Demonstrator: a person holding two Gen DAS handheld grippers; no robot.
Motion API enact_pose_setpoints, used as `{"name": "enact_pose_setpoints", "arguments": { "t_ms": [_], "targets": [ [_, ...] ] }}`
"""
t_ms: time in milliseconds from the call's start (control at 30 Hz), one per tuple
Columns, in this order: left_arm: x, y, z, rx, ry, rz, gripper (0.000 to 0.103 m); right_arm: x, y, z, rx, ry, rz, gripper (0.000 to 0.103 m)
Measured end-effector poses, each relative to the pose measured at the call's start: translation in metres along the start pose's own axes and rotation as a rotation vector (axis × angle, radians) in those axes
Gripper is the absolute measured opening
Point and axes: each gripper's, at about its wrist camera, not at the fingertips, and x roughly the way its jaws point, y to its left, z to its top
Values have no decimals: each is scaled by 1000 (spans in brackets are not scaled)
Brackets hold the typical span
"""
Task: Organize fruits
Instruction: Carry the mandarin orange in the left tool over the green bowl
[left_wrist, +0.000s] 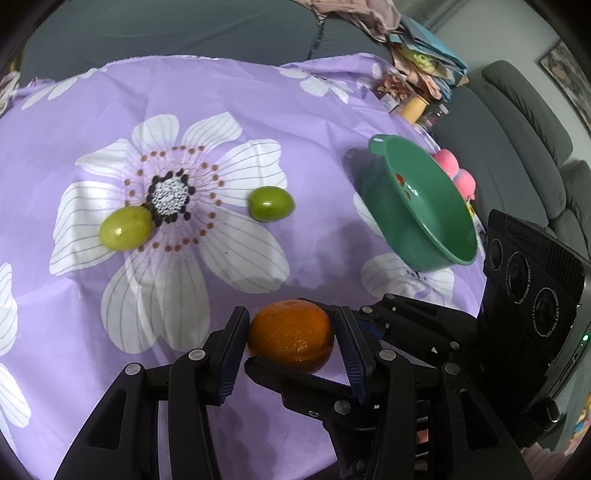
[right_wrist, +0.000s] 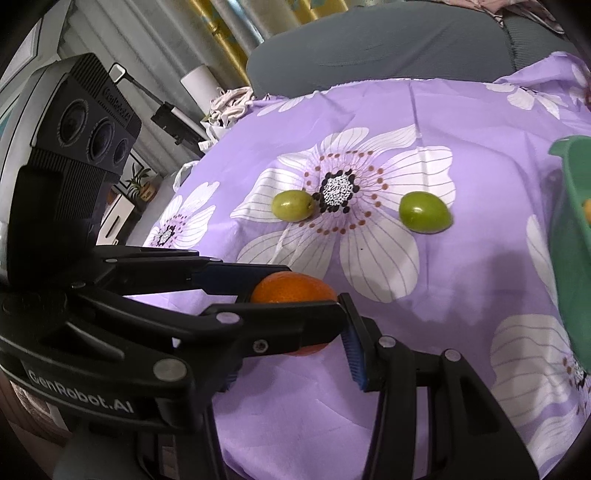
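Note:
An orange mandarin (left_wrist: 291, 334) sits on the purple flowered cloth (left_wrist: 258, 96) between the fingers of both grippers. My left gripper (left_wrist: 291, 332) has a pad against each side of it. My right gripper (right_wrist: 291, 343) crosses the left one at the mandarin (right_wrist: 293, 290); one finger (left_wrist: 295, 376) lies under and in front of the fruit. How far its jaws are closed is hidden by the left gripper's fingers. Two green fruits (left_wrist: 125, 228) (left_wrist: 270, 204) lie farther off on the flower print. A green bowl (left_wrist: 424, 206) stands tilted at the right.
Pink round objects (left_wrist: 456, 171) lie behind the bowl. Clutter of packets and a jar (left_wrist: 413, 107) sits at the far right cloth edge. A grey sofa (left_wrist: 517, 122) runs behind and right. The bowl's rim (right_wrist: 570, 184) shows an orange piece inside in the right wrist view.

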Motion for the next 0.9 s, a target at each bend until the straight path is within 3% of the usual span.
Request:
{"name": "enact_pose_setpoints", "arguments": {
  "t_ms": [900],
  "targets": [
    [7,-71,16,152,-2,32,48,-58,-36,-10,63,-151,-7,47]
  ]
}}
